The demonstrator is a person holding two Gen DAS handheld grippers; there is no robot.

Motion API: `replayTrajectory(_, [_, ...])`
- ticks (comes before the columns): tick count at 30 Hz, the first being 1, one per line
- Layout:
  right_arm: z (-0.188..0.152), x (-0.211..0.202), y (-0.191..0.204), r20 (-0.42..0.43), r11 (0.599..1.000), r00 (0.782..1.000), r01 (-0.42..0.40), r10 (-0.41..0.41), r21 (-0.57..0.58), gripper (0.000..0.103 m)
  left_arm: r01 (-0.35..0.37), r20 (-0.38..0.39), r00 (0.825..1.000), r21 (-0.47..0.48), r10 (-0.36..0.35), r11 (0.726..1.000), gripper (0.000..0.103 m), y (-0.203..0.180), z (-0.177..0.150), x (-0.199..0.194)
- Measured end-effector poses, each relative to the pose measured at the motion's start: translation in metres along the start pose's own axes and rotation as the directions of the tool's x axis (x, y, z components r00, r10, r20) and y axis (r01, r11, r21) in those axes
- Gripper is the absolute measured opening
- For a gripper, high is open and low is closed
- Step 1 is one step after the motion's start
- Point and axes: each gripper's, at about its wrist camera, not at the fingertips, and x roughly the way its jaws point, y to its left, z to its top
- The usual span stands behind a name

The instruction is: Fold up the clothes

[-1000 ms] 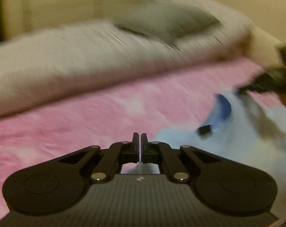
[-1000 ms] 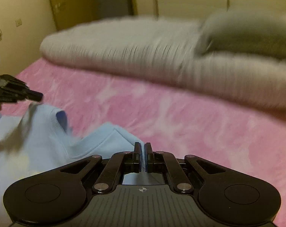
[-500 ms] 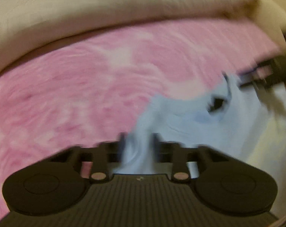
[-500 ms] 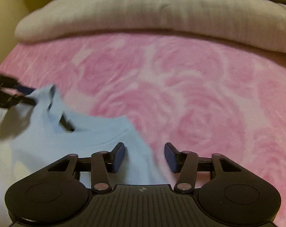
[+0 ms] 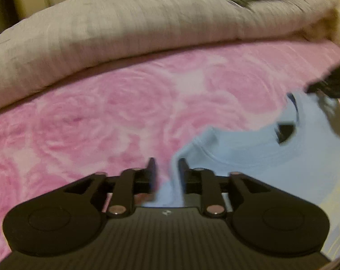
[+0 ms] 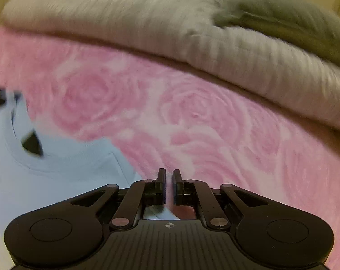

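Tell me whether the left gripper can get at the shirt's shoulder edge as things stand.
Probably yes. The left gripper is open, and the light blue shirt has its shoulder edge right between the fingers, flat on the pink blanket. Nothing lies between them.

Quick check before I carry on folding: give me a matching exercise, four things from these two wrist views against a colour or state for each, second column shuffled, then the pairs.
Things:
1. left gripper
2. T-shirt
3. blanket
4. duvet

Colour or state:
A. pink, with a rose pattern
B. beige, piled at the far side of the bed
C. light blue, lying on the pink surface
D. fingers apart, straddling a fabric edge

Pairs: 1-D, 2-C, 3-A, 4-B
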Motion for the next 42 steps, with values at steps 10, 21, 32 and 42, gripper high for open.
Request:
replayTrajectory(10, [-0.088, -0.158, -0.024, -0.036, 0.945, 0.988, -0.134, 0.152, 0.297, 0.015, 0.016, -0.07, 0.997, -0.306, -0.039, 0.952, 0.026, 0.045, -0.075, -0.124])
replayTrajectory(21, [-0.286, -0.273, 0.072, -0.325, 0.832, 0.936, 0.072, 0.134, 0.55, 0.017, -0.03, -0.37, 0.921, -0.382, -0.123, 0.924, 0.034, -0.062, -0.274, -0.264])
replayTrajectory(32, [-0.35, -0.311, 0.077, -0.188, 0.549, 0.945, 0.011, 0.267, 0.836, 0.039, -0.09, -0.303, 0.936, -0.7, -0.18, 0.709, 0.052, -0.061, -0.341, -0.311])
replayTrajectory(42, [-0.343, -0.309, 0.097, -0.322, 0.692, 0.927, 0.106, 0.19, 0.714, 0.009, -0.045, -0.258, 0.942, -0.734, -0.217, 0.678, 0.011, -0.058, -0.359, -0.319])
